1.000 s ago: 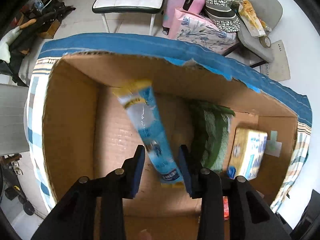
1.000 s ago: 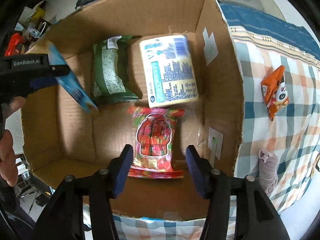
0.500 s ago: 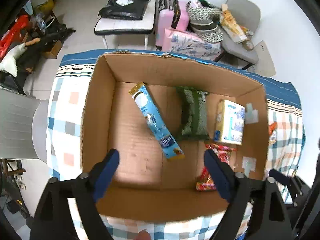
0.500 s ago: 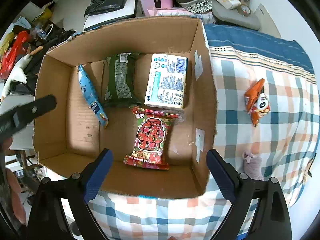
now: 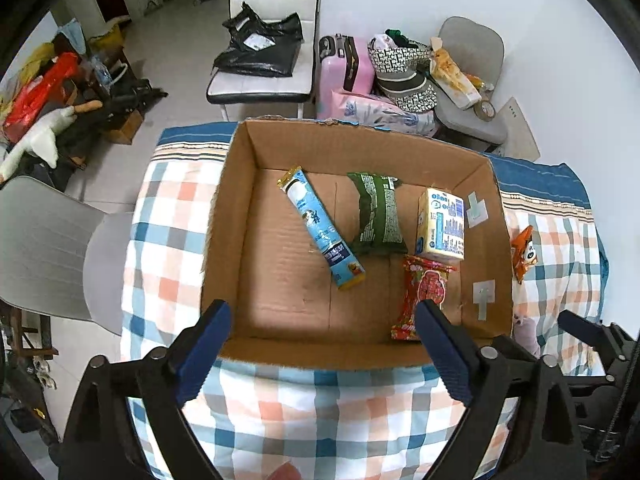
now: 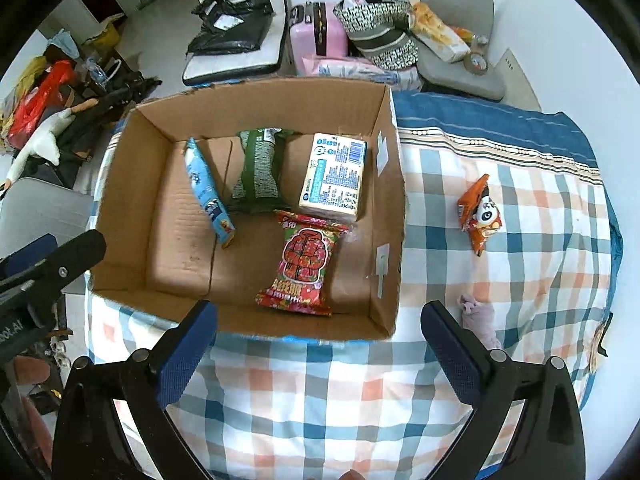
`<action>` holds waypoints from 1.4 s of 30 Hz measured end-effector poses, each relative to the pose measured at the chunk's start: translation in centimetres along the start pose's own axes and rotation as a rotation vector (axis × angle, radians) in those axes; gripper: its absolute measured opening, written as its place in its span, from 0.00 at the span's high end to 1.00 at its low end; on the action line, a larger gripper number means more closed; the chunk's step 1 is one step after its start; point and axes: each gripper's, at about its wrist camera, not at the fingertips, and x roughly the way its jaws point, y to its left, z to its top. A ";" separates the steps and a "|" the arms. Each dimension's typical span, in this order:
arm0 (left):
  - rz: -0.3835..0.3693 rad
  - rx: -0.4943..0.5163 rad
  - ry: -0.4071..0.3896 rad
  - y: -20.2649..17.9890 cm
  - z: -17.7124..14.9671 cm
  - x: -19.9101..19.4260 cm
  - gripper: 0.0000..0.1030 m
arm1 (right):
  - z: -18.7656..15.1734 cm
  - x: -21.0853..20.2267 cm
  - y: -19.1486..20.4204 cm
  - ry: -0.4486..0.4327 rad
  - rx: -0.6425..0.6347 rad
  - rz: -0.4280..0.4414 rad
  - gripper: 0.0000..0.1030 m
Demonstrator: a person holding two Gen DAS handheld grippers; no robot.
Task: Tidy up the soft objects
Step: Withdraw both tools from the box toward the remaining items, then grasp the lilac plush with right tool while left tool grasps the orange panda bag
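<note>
A cardboard box stands on a checked cloth. Inside lie a long blue packet, a green packet, a cream tissue pack and a red snack bag. An orange panda packet and a small grey-pink soft item lie on the cloth right of the box. My left gripper and right gripper are both open and empty, held above the box's near edge.
The checked cloth covers the surface, with a blue striped border at the far side. Beyond it stand a white chair with a black bag, a pink suitcase and a grey chair with bags. A grey chair stands at left.
My left gripper let go of the long blue packet, which now lies in the box. Both grippers opened wide and pulled back and up from the box.
</note>
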 end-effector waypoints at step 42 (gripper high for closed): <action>0.247 0.465 0.012 -29.8 1.3 10.1 0.03 | -7.1 16.3 -25.5 0.281 0.322 0.122 0.15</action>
